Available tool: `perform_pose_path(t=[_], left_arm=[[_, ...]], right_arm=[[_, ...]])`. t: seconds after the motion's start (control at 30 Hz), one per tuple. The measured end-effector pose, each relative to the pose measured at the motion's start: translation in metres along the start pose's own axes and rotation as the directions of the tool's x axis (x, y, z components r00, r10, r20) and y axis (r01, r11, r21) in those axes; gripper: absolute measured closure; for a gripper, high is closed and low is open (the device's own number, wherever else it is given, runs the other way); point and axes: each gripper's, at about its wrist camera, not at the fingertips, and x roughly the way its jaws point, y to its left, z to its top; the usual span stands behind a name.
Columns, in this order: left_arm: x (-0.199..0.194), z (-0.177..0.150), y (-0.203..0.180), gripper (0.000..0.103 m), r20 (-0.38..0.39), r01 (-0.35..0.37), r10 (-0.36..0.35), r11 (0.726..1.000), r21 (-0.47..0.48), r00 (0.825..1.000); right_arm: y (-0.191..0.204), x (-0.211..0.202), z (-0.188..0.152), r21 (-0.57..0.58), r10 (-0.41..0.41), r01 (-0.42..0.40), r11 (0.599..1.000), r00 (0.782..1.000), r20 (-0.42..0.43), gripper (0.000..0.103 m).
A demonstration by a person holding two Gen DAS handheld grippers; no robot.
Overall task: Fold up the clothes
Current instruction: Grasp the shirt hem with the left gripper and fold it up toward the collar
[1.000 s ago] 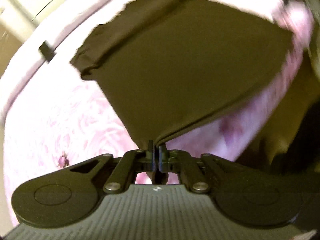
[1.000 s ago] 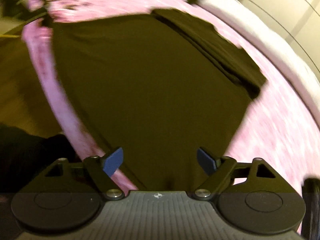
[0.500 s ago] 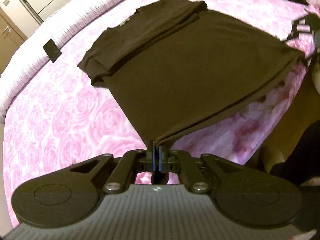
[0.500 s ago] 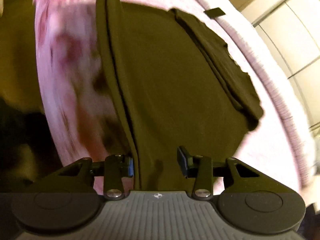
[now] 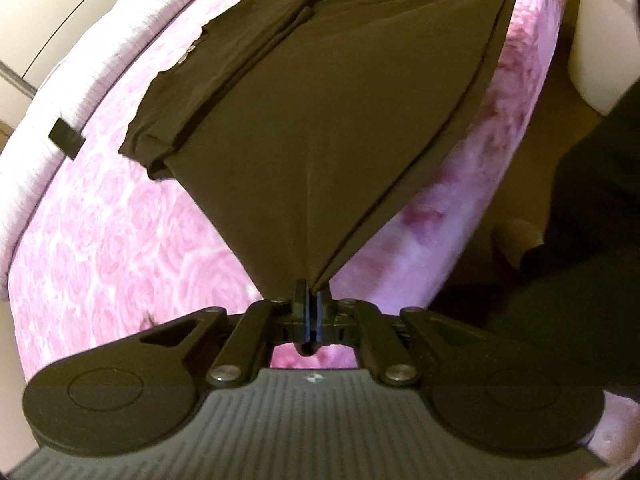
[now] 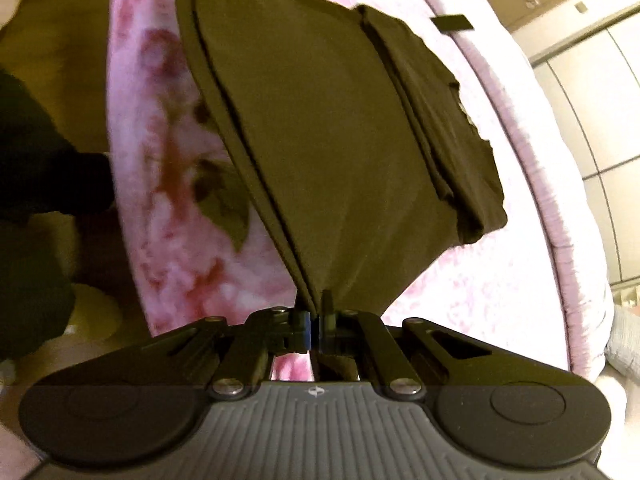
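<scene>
Dark garment (image 5: 320, 120) stretched taut above pink floral bedcover (image 5: 120, 240). L gripper (image 5: 311, 294) clamped on one hem corner; R gripper (image 6: 316, 308) clamped on the other.

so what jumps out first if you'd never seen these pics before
A dark shirt stretched taut over a pink rose-patterned bedspread, its near hem lifted off the bed. The left gripper pinches one near corner and the right gripper the other, both shut on the cloth. The far end lies in a folded band towards the bed's pale edge.
</scene>
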Motion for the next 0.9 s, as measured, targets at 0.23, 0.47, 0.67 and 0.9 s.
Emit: perform_pose_path(t=[0.23,0.47,0.67,0.9], left_arm=[[-0.044,-0.011,-0.038,0.102,-0.079,0.061,-0.063,0.997,-0.037,0.995],[-0.037,0.046,0.029,0.101,-0.013,-0.039,0.038,0.997,-0.061,0.999],[0.042,0.131,0.16,0.101,0.066,-0.102,0.108,0.991,-0.088,0.992],[0.193,0.202,0.278,0.101,0.053,-0.006,0.011,0.996,-0.09,0.999]], right_arm=[[0.016,-0.063,-0.006,-0.015,0.16,-0.161,0.987,0.987,-0.006,0.102],[-0.019,-0.085,-0.003,-0.042,0.167,-0.167,0.985,0.986,0.005,0.102],[-0.138,-0.031,0.056,-0.049,0.023,-0.02,0.999,0.998,0.061,0.102],[-0.267,0.104,0.123,0.129,0.062,-0.061,0.99,0.998,0.001,0.102]])
